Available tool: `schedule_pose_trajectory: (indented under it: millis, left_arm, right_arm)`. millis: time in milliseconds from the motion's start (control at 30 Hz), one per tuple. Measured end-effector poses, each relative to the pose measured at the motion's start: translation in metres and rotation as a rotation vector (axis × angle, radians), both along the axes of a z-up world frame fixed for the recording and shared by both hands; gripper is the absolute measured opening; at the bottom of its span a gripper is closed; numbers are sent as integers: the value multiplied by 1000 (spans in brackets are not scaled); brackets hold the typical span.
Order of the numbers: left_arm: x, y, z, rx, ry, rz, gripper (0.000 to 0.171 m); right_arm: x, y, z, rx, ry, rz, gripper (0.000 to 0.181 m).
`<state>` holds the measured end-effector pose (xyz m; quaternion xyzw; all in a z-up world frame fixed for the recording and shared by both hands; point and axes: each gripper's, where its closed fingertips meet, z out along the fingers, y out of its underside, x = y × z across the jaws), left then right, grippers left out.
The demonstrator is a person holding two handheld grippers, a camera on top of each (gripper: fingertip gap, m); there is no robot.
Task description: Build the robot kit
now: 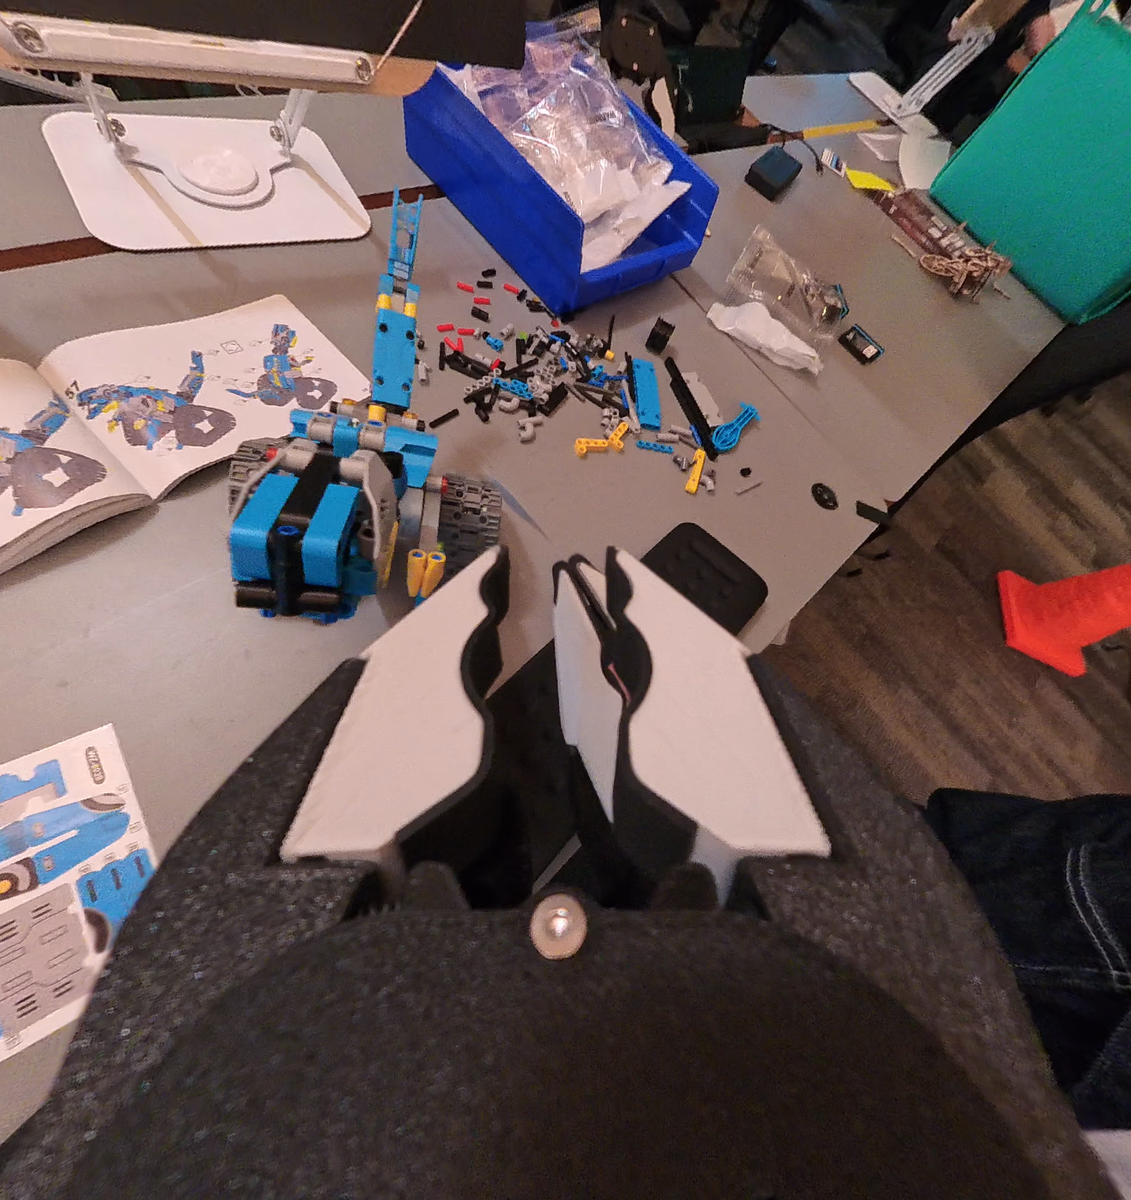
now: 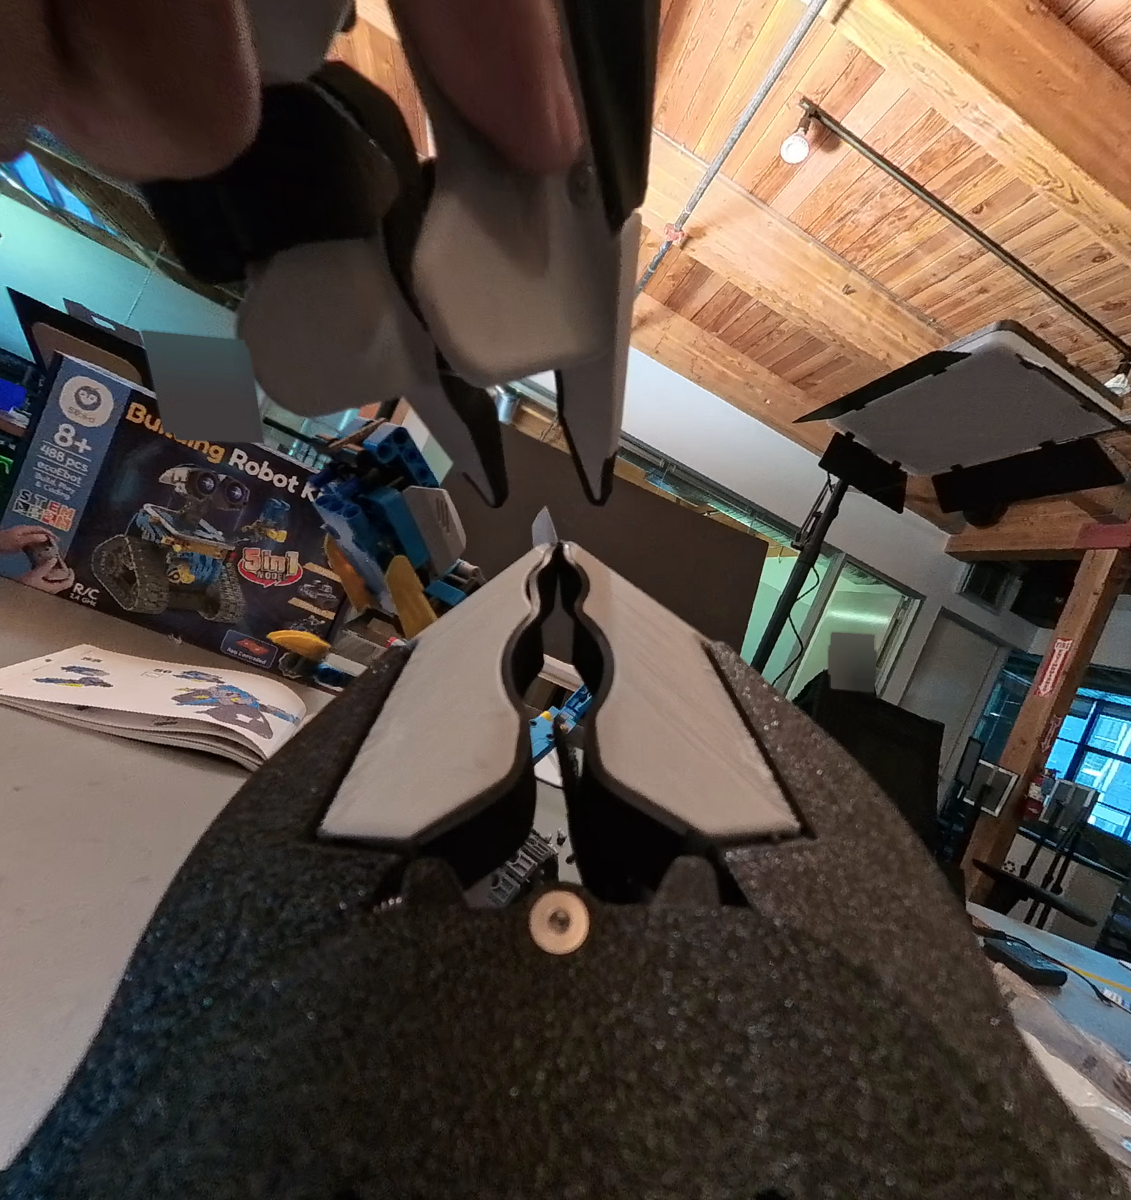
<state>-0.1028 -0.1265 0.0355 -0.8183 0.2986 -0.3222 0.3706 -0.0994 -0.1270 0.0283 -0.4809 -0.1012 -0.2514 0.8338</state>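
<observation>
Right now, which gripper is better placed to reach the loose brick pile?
Left gripper, likely: open fingers, looking down at the loose brick pile ahead. Right gripper is shut and points up toward the ceiling.

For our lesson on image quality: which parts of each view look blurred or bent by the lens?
Left wrist view: sticker sheet near the edge is smeared, table edges bow. Right wrist view: hand and left gripper up close are soft; ceiling planks curve.
</observation>
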Motion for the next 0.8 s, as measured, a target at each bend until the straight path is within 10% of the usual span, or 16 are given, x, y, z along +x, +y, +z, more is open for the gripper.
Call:
schedule_pose_trajectory:
  millis: [800]
  left_arm:
    - [2,8,-7,78,167,-81,0]
  right_arm:
    - [-14,-1,0,28,20,98,2]
